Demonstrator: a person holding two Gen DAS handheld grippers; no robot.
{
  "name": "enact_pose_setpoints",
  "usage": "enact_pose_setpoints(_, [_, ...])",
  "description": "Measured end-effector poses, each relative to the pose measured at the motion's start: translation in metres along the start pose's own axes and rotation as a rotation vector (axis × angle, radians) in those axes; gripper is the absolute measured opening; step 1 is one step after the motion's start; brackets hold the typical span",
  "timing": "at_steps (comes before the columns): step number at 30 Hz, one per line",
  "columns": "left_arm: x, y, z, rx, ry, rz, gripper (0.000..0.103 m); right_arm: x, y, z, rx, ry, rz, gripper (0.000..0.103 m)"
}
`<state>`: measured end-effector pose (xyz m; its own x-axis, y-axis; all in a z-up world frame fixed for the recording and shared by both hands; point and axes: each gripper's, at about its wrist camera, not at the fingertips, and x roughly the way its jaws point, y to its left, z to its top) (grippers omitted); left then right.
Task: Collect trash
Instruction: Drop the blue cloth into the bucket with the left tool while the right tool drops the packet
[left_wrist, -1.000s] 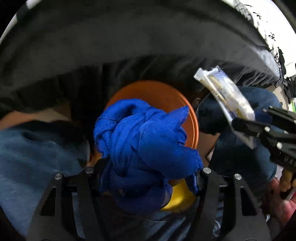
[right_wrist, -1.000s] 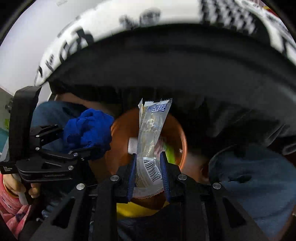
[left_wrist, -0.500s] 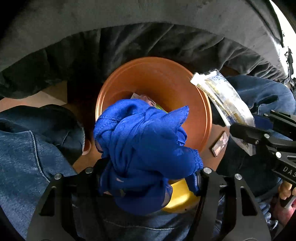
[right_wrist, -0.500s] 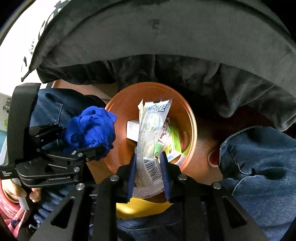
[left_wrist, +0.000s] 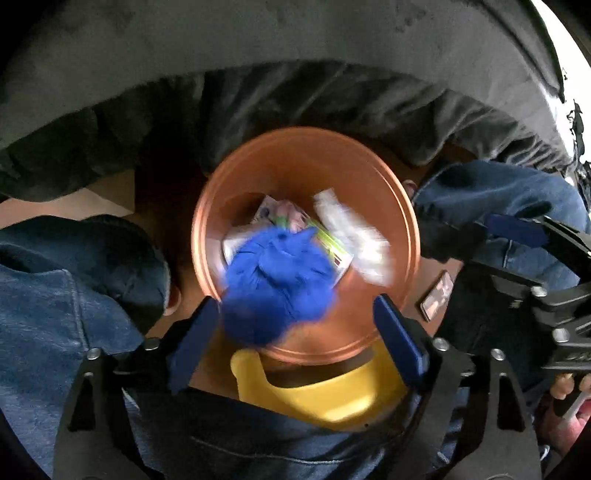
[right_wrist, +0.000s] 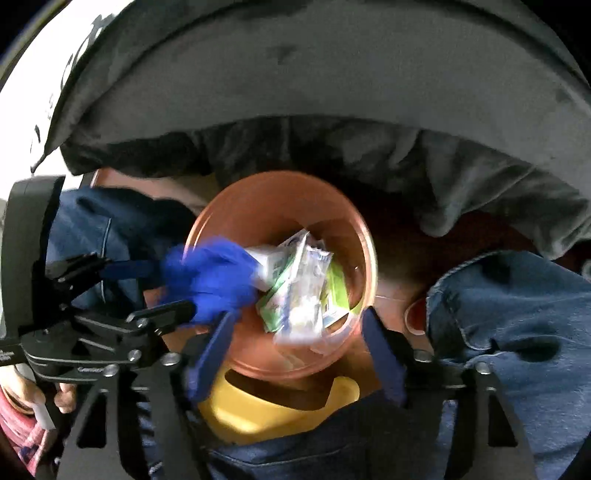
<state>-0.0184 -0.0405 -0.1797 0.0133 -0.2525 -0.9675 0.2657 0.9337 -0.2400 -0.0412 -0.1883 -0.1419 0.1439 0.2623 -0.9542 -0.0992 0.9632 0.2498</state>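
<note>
The biggest thing here is the orange bin (left_wrist: 402, 229), sitting mid-frame in both wrist views with its open mouth facing up at the grippers, wedged between the person's denim knees (left_wrist: 62, 295) and under a dark grey jacket hem (right_wrist: 332, 92) across the top of the frame. A yellow dustpan-like piece (left_wrist: 325, 395) sits just below the bin's near rim.

Inside the bin lie a green-and-white carton (right_wrist: 280, 295) and other packets. The clear plastic wrapper (right_wrist: 306, 295) is blurred and looks to be dropping among them; in the left view it smears white toward the right of the bin's interior. Its long axis runs roughly from the top of the bin toward the lower edge of the frame.

The blue cloth (left_wrist: 277, 284) is a blurred bundle over the bin's lower-left rim, between the left gripper (left_wrist: 295, 325) and the trash; whether it is clear of the fingers I cannot tell for sure, though the jaws stand wide apart and nothing looks pinched.

The right gripper (right_wrist: 295, 347) also has its jaws spread wide, empty, framing the bin's near rim. Both hover directly above the opening, the left one nearer the cloth. A small dark phone-like slab (left_wrist: 437, 295) lies on the floor, right of the bin.
</note>
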Motion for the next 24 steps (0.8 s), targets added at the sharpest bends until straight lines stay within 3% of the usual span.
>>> enact_pose_setpoints(4, [-0.01, -0.002, 0.002, 0.012, -0.035, 0.02, 0.089, -0.012, -0.01, 0.002, 0.036, -0.028, 0.006, 0.093])
enact_pose_setpoints(20, [-0.019, -0.003, 0.002, 0.017, -0.051, 0.007, 0.091, -0.016, -0.012, 0.002, 0.067, -0.023, 0.038, 0.093])
enact_pose_setpoints(24, [-0.056, -0.005, 0.009, 0.033, -0.14, -0.025, 0.091, -0.043, -0.009, 0.004, 0.055, -0.092, 0.071, 0.093])
